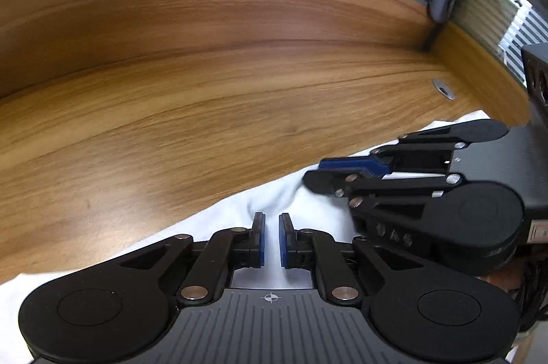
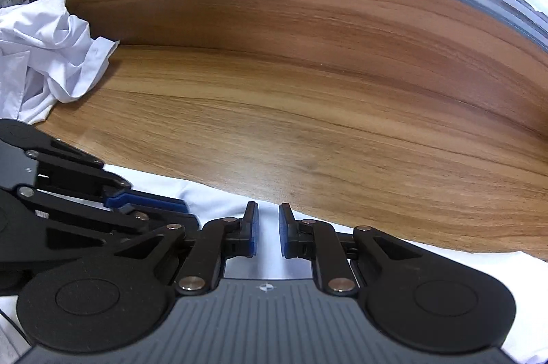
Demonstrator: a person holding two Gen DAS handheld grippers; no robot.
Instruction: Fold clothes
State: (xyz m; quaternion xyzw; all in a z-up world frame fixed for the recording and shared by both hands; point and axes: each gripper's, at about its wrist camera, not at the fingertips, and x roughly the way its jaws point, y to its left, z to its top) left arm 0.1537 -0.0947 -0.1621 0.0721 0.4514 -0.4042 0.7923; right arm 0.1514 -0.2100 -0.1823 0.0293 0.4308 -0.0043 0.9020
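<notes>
Left wrist view: left gripper [image 1: 271, 239] is pinched on the white shirt's [image 1: 239, 209] edge on the desk [image 1: 205, 110]. Right wrist view: right gripper [image 2: 269, 235] nips the same edge. Looks mid-fold; next, carry it over evenly.

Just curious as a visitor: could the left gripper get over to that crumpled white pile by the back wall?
Probably yes. Bare desk lies between the left gripper and the pile, nothing blocking, though the gripper sits on the white garment.
</notes>
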